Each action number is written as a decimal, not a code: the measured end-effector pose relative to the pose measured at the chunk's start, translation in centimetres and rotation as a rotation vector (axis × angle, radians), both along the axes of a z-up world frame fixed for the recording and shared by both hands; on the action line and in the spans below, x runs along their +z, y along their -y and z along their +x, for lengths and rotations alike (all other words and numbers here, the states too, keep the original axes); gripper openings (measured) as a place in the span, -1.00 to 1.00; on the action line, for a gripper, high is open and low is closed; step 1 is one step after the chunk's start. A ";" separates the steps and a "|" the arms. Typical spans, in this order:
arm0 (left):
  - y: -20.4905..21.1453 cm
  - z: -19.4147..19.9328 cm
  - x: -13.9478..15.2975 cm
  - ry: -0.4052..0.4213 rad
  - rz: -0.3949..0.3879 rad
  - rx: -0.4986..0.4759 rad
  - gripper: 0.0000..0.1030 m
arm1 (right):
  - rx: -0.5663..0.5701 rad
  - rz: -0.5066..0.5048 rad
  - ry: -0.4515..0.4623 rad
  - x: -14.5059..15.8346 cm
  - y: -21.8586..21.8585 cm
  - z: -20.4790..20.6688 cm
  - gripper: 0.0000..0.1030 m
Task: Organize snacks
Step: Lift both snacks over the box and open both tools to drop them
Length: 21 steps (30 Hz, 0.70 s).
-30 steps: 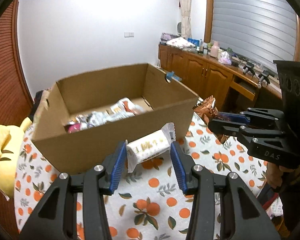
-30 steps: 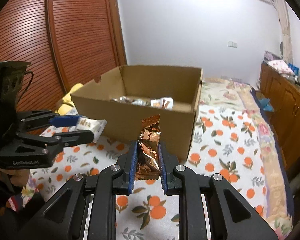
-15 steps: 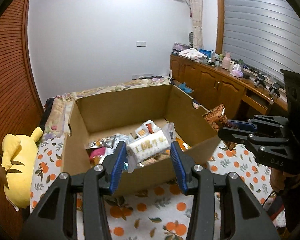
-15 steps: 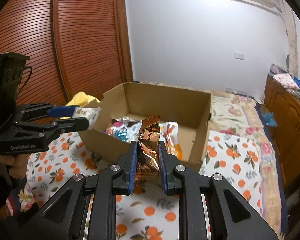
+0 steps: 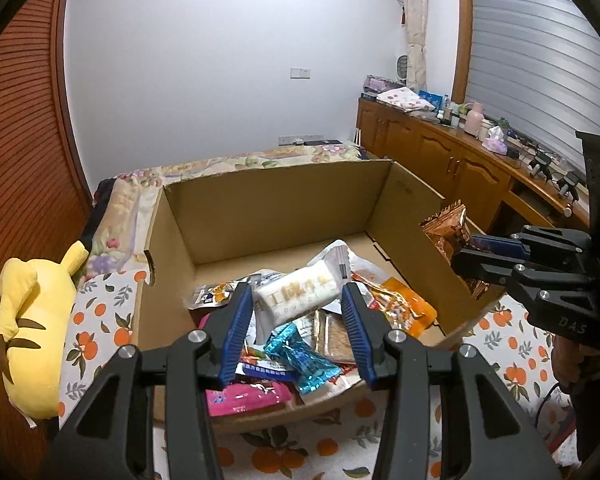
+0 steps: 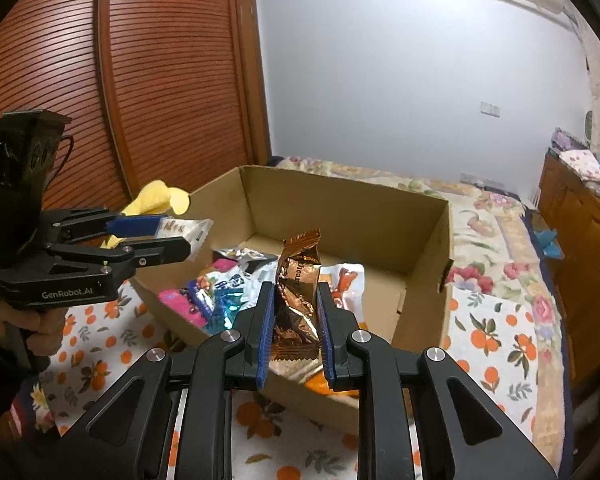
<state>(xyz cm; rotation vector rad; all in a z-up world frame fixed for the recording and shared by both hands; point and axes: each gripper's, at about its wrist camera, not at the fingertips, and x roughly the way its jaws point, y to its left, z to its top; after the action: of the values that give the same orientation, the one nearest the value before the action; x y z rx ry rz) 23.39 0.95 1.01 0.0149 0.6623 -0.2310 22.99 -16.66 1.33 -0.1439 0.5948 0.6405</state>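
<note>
The left gripper (image 5: 296,312) is closed to a moderate gap, its blue pads pinching a white snack bar (image 5: 298,297) crosswise; the bar's long axis runs from 8 to 2 o'clock, its crimped end rising at 2 o'clock past the right pad. It hangs over the cardboard box (image 5: 276,208), above the loose wrappers inside. The right gripper (image 6: 296,312) is squeezed nearly closed on a copper foil packet (image 6: 298,292) (crumpled at the middle), standing upright between the pads, long axis 6 to 12 o'clock, over the box's near wall.
</note>
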 end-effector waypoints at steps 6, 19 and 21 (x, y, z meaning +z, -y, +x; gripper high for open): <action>-0.3 1.1 -0.6 -0.014 0.000 0.004 -0.10 | 0.005 -0.009 -0.015 -0.6 -0.7 1.5 -0.64; -1.0 1.9 -1.2 -0.022 -0.007 0.020 0.06 | 0.030 -0.017 -0.053 -1.5 -2.3 3.4 -0.63; -1.1 1.9 -1.1 -0.021 -0.010 0.019 0.08 | 0.035 -0.019 -0.060 -1.6 -2.5 3.6 -0.61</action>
<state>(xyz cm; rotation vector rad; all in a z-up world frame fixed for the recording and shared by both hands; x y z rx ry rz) 25.30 2.04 -0.06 -0.0031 0.6819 -0.2159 26.62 -14.16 -0.31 -0.1538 0.6577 0.6747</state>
